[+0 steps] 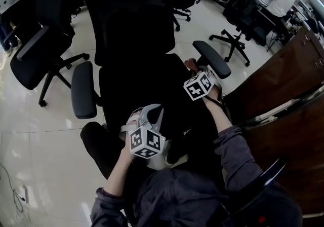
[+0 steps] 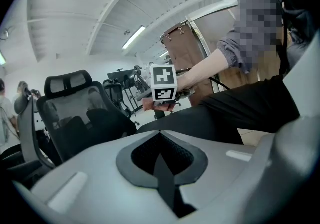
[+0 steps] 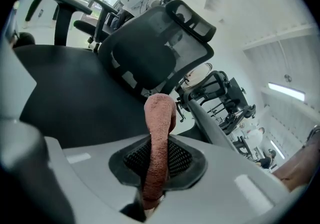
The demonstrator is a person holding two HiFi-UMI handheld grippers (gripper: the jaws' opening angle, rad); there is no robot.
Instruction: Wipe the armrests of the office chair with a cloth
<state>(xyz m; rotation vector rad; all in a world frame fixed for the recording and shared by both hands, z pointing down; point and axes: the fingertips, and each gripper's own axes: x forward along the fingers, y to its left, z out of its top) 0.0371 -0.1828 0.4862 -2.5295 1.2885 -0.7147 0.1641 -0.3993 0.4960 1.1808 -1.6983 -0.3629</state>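
Cloth, soft, light and floppy, is best pinched at a bunched fold, as the right tool clamps it; left tool sits closed, empty.

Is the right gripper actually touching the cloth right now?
Touching. The right gripper view shows the right gripper with its jaws closed on the cloth, which stands up from between them.

Spare black chair, brown wooden cabinet, glossy floor
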